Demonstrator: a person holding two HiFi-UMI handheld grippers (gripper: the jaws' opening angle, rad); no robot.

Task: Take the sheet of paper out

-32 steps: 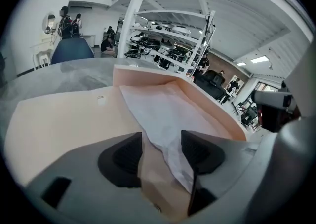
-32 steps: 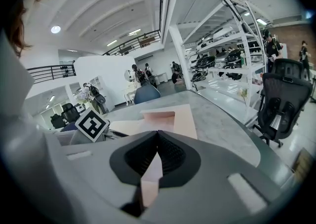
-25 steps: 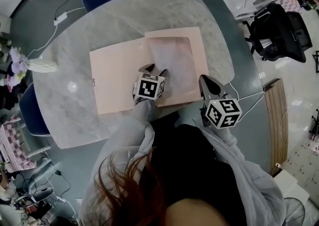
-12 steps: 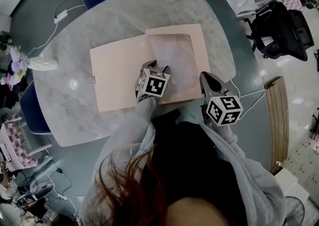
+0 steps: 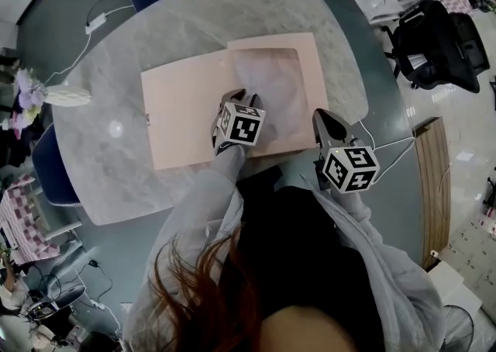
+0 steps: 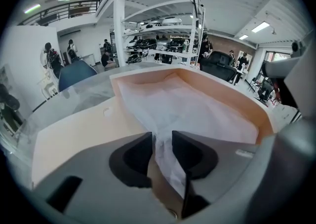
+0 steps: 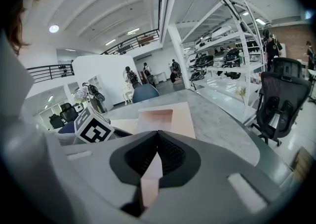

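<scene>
A thin, crinkled white sheet of paper [image 5: 273, 85] [image 6: 190, 104] lies in a shallow peach cardboard box [image 5: 312, 71] [image 6: 232, 99] [image 7: 183, 119] by the marble desk's [image 5: 155, 40] near edge. The left gripper [image 5: 244, 98] [image 6: 160, 137] has just been closing its jaws, and they pinch a raised ridge of the sheet at its near side. The right gripper [image 5: 324, 118] [image 7: 157, 137] is clamped on the box's near rim.

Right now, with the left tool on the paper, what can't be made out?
1. Head view: how the left tool pinches the sheet of paper, hidden under its marker cube. Its jaws have just been closing on the sheet.
2. Left gripper view: whatever lies under the sheet in the box, covered by it.
3. Right gripper view: the box edge where the right tool is shut on it, hidden by its body.
</scene>
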